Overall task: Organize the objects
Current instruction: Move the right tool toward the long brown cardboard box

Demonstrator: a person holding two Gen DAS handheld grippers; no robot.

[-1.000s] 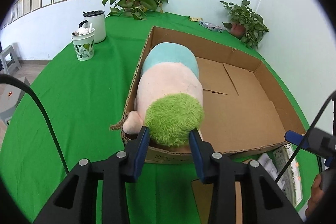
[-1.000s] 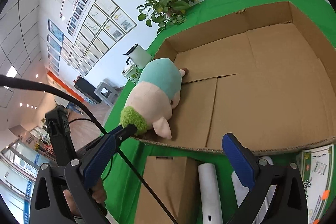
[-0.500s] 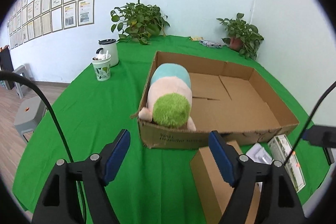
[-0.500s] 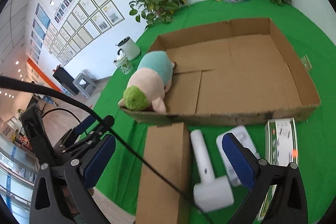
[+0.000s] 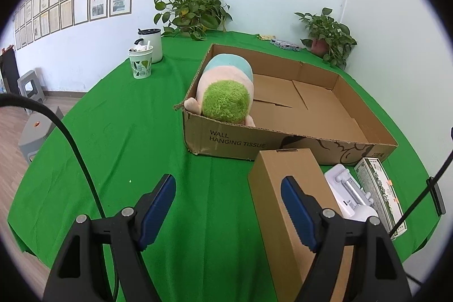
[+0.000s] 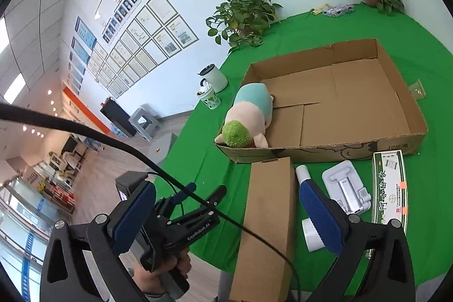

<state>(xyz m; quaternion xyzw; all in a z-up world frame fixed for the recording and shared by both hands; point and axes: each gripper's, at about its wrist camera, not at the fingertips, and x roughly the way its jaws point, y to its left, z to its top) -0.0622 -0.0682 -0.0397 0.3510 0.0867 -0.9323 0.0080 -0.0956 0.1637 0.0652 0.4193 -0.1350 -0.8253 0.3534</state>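
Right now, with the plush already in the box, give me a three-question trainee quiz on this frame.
1. True or false: the plush toy lies inside the open cardboard box, against its left end wall as the left wrist view shows it.
2. Which item lies directly between the tall brown carton and the white phone stand? A) paper cup B) white cylinder C) green printed box
3. Fill in: the left gripper and the right gripper both hold ____.

Key: 1 true. 2 B, the white cylinder. 3 nothing; both stand open over the green tablecloth.
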